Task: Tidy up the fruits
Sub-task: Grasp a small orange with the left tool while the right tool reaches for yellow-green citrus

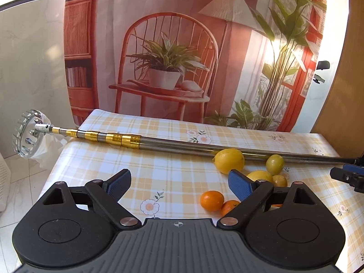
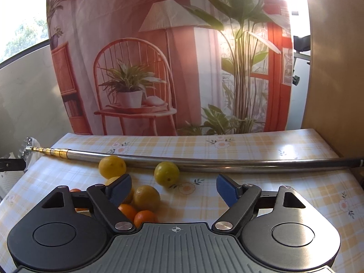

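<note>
Near table [image 1: 173, 134] far edge lies pole [image 1: 182, 142]; both tools, left [image 1: 179, 184] & right [image 2: 174, 187], spread, empty.

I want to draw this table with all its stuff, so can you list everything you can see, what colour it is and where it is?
Yellow fruits: four, yellow, bunched mid-table just in front of the pole.
Orange fruits: at least three, orange, nearest the cameras, partly hidden behind the gripper fingers.
Telescopic pole: one, silver with gold bands, lying across the table behind the fruit.
Picker head: one, clear toothed ring with a white bag, on the pole's end, hanging past the table's left edge.
Tablecloth: one, yellow-and-white check with flowers, covering the table.
Backdrop: one, printed room scene in orange-red, behind the table.
Left gripper: black with blue pads, open, empty.
Right gripper: the same, open, empty.
</note>
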`<state>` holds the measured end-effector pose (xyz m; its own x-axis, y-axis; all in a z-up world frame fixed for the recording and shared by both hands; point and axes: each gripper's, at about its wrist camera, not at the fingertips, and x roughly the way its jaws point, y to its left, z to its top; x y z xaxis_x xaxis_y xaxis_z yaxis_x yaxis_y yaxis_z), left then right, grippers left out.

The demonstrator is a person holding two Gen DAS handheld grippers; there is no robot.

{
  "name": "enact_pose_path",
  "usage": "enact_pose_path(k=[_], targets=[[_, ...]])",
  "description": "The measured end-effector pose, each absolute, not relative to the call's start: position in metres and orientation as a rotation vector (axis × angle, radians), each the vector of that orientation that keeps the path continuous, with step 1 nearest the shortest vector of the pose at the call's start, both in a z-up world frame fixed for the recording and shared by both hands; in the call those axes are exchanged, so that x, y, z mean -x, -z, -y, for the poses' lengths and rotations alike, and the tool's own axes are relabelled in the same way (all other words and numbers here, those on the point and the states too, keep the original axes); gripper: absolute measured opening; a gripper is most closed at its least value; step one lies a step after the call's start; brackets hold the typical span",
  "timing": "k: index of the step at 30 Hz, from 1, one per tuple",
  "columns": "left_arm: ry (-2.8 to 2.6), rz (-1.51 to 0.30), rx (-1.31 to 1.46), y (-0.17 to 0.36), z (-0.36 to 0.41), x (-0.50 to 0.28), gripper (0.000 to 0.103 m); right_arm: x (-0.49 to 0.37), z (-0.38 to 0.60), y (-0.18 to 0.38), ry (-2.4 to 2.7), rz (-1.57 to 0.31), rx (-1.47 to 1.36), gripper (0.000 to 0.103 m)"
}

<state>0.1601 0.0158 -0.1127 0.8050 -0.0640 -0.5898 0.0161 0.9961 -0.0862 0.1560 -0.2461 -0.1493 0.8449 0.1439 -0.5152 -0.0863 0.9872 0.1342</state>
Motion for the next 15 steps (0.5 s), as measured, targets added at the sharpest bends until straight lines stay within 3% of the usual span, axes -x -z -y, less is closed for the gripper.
enact_pose_path(k=[4, 8, 15], targets=[[0.037, -0.645, 0.037, 0.113, -0.011, -0.166, 0.096, -0.164, 0.245, 0.145, -0.131, -0.570, -0.110, 0.094], [0.059, -0.683, 0.020, 0.120, -0.009, -0.173, 0.096, -0.166, 0.241, 0.143, -0.137, -0.579, -0.098, 0.100], [0.152, -0.712, -0.011, 0.132, -0.004, -0.182, 0.096, -0.179, 0.240, 0.147, -0.160, -0.625, -0.092, 0.102]])
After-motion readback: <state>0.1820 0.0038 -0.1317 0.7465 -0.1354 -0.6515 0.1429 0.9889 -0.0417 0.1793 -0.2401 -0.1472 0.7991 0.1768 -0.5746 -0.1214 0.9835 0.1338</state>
